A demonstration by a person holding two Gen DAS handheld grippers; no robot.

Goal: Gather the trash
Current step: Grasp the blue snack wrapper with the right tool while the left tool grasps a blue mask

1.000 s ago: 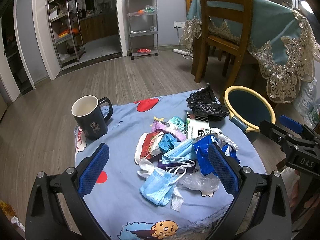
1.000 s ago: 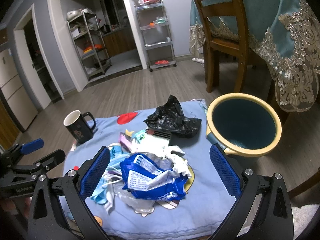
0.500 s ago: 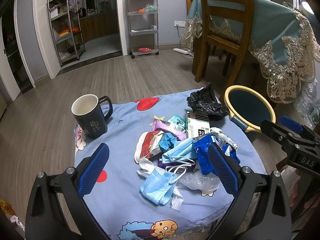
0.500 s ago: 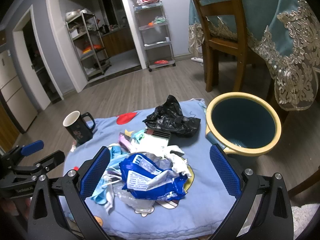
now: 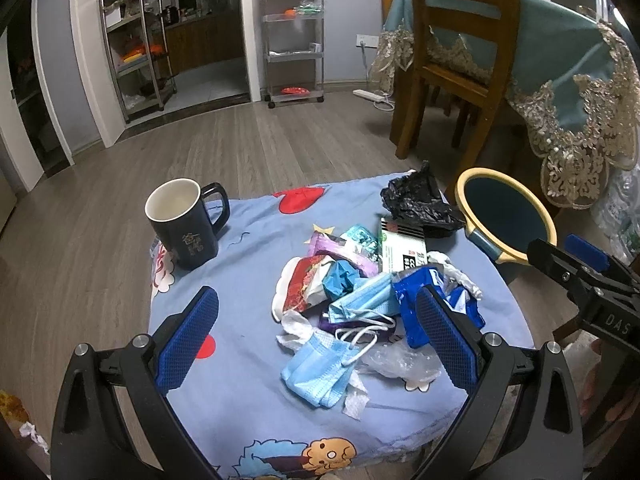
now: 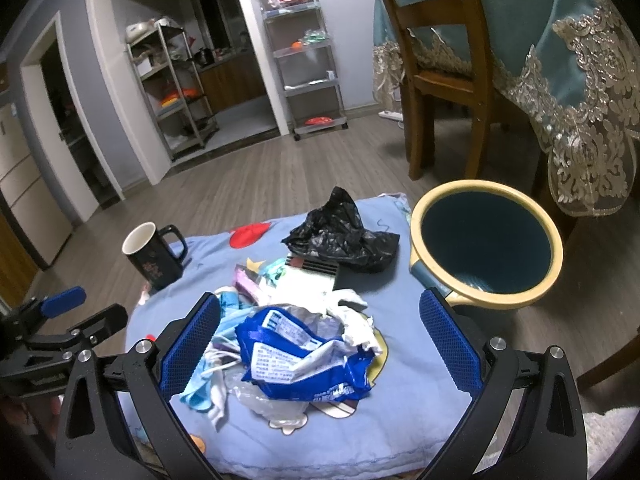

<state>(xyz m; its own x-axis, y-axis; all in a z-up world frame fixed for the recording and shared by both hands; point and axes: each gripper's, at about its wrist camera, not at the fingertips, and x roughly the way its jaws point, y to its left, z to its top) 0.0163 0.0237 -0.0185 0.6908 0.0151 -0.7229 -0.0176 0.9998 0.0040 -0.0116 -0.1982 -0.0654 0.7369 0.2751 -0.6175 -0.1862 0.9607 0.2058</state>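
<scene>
A pile of trash lies on a low table with a blue cartoon cloth point(image 5: 240, 380): blue face masks point(image 5: 320, 364), a blue wrapper point(image 6: 304, 356), a red packet point(image 5: 300, 284), a white box point(image 5: 402, 248), tissue point(image 6: 354, 320) and a black plastic bag point(image 6: 340, 236). A yellow-rimmed bin point(image 6: 486, 244) stands right of the table. My left gripper point(image 5: 316, 340) is open above the near masks. My right gripper point(image 6: 320, 344) is open around the blue wrapper, above it. Both are empty.
A black mug point(image 5: 182, 222) stands at the table's far left. A wooden chair point(image 5: 460, 60) and a table with a lace-edged teal cloth point(image 5: 580, 92) are behind the bin. Metal shelves point(image 5: 294, 32) stand by the far wall.
Both views have shifted very slightly; the pile sits a touch lower and nearer. Both grippers stay open and nothing was picked up.
</scene>
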